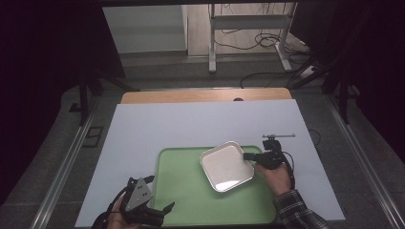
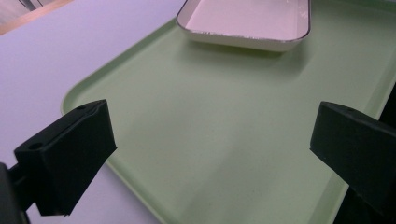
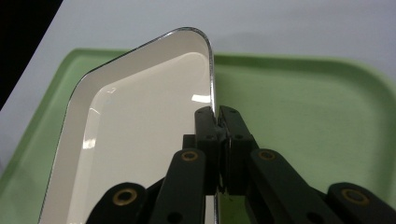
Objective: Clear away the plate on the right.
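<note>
Nearest the person, the left gripper [image 1: 160, 213] hangs with its jaws spread wide and nothing between them, poised over the near left corner of the green tray [image 1: 181, 200]; in the left gripper view the tray's bare floor lies between the two fingers [image 2: 70, 158] and its raised lip runs just outside the left one. Farther out, the right gripper [image 1: 249, 156] has its fingertips [image 3: 210, 122] pressed together on the thin metal-trimmed rim of the white square dish [image 1: 226, 166], one finger inside the rim and one outside. The dish sits over the far right part of the tray, turned cornerwise; it seems tilted or slightly lifted on the pinched side, though the pictures do not settle whether its far edge touches the tray. By my judgement the grasp is made and the carrying or setting down remains to be done. Open tray floor lies left of the pinching fingers, and beyond them the white table sheet [image 1: 191, 124] is bare up to its far edge.
</note>
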`<state>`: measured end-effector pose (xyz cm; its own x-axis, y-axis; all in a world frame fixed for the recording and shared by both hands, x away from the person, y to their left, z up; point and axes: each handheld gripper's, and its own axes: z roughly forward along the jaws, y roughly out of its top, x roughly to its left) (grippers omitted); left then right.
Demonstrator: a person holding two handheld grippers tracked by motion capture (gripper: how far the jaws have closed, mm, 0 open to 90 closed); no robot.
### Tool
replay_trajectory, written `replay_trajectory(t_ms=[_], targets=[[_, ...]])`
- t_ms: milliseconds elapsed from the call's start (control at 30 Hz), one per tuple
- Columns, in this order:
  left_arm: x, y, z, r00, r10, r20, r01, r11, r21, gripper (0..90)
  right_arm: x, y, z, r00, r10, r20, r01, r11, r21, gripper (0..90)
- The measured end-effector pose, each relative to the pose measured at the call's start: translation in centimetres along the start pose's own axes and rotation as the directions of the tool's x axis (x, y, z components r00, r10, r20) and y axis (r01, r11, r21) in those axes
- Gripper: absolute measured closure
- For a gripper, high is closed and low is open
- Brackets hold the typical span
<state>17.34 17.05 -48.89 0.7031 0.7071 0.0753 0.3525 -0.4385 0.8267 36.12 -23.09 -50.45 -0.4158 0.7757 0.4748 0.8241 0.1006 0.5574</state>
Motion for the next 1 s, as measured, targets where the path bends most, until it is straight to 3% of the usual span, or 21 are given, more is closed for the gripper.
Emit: replay_trajectory(t_ms=[233,367,600,700,733,800,967,1000], targets=[[0.0,0.0,0.0,1.0000,-0.002,0.000,0.002,1.0000,-0.005,0.0,1.1,-0.2,1.4,0.9999,-0.012,0.005,0.012,1.000,0.023,87.8],[0.0,0.0,-0.1,1.0000,-0.001,0.001,0.001,1.0000,-0.007,0.0,1.3,-0.4,1.8,0.9984,-0.050,0.027,0.049,0.998,0.032,86.7],[0.0,0.1,-0.2,1.0000,0.000,-0.001,0.000,0.9999,-0.012,0.0,1.1,-0.2,0.9,0.9916,-0.125,0.034,0.124,0.992,0.017,65.9],[0.0,0.1,-0.2,1.0000,0.000,-0.002,0.000,0.9999,-0.014,0.0,1.5,-0.2,0.2,0.9813,-0.190,0.029,0.191,0.982,-0.002,60.8],[0.0,0.1,-0.3,1.0000,0.000,-0.001,0.000,0.9999,-0.015,0.0,1.5,-0.2,0.2,0.9813,-0.190,0.029,0.191,0.982,-0.002,60.8],[0.0,0.1,-0.2,1.0000,0.000,-0.001,0.000,0.9999,-0.014,0.0,2.0,-0.4,-0.2,0.9717,-0.234,0.029,0.235,0.972,-0.010,58.7],[0.0,0.1,-0.3,1.0000,0.002,-0.002,-0.002,0.9999,-0.014,0.0,3.3,-1.1,-0.6,0.9394,-0.342,0.022,0.342,0.940,0.008,55.3],[0.0,0.1,-0.3,1.0000,0.002,-0.003,-0.002,0.9999,-0.014,0.0,3.6,-1.4,-0.6,0.9295,-0.368,0.017,0.368,0.930,0.018,55.2]])
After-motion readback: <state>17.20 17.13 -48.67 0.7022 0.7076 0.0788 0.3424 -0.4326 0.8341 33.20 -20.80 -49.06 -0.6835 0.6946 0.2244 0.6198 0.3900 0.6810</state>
